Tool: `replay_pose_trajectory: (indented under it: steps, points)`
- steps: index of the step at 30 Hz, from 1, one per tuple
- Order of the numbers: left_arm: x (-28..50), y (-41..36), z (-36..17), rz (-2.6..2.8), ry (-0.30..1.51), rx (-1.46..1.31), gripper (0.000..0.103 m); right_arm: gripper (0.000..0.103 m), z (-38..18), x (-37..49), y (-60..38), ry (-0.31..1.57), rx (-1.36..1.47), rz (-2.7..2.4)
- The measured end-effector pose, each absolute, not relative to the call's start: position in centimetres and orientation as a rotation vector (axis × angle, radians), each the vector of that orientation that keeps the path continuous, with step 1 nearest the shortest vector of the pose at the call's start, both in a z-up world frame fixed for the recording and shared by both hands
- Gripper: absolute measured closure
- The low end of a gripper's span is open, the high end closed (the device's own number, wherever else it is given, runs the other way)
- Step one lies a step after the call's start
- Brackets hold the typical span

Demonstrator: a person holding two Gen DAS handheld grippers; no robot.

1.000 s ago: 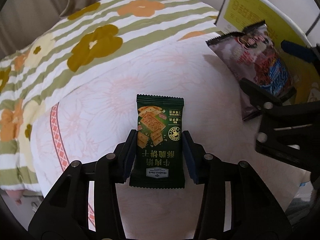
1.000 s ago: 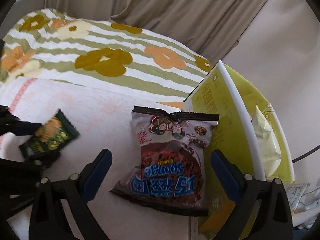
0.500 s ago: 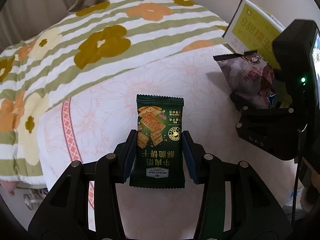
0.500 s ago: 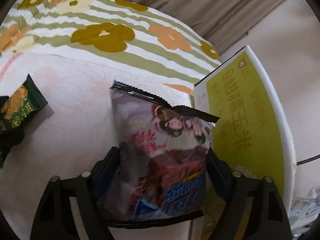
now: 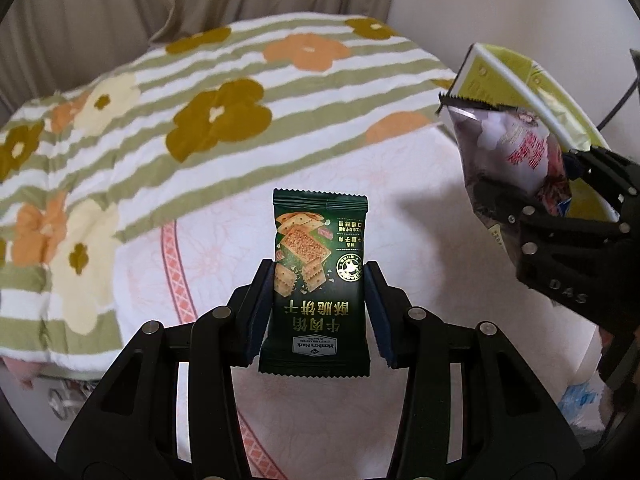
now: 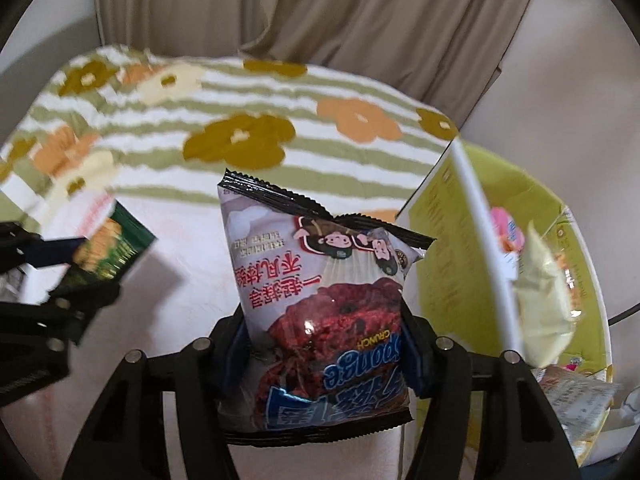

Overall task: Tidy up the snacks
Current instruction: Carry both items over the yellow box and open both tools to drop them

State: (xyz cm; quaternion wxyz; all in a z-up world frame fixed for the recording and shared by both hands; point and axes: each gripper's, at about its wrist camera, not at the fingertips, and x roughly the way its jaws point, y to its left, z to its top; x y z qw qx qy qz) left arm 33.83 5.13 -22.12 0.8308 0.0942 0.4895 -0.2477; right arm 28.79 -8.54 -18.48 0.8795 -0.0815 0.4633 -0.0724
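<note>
My left gripper [image 5: 318, 304] is shut on a dark green cracker packet [image 5: 318, 264] and holds it upright above the pale pink bed cover [image 5: 224, 240]. The packet also shows at the left of the right wrist view [image 6: 110, 250]. My right gripper [image 6: 324, 344] is shut on a grey and brown chocolate "Sponge Crunch" bag [image 6: 320, 300], lifted off the bed. That bag also shows at the right of the left wrist view [image 5: 508, 160], beside a yellow-green open box [image 6: 452, 248].
The yellow-green box [image 5: 516, 76] stands at the bed's right edge and holds several snack packets [image 6: 540, 280]. A green-striped flowered blanket [image 5: 160, 120] covers the far side of the bed. Beige curtains [image 6: 320, 12] and a wall stand behind.
My right gripper closed on the chocolate bag and lifted it off the bed. My left gripper rose higher with the green packet still held.
</note>
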Motion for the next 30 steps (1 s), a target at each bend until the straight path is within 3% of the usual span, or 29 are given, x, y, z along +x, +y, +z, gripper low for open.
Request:
replay_pose_trajectory:
  steps: [12, 18, 30]
  points:
    - [30.8, -0.1, -11.4, -0.530, 0.909, 0.235, 0.062, 0.046, -8.2, 24.5, -14.3, 0.819, -0.001, -0.050]
    - [28.5, -7.3, -7.5, -0.529, 0.837, 0.214, 0.062, 0.046, -5.3, 22.2, -21.3, 0.786, 0.023, -0.014]
    - [26.7, -21.7, -9.0, -0.550, 0.902, 0.089, 0.062, 0.046, -5.6, 19.8, -34.5, 0.836, 0.079, 0.015]
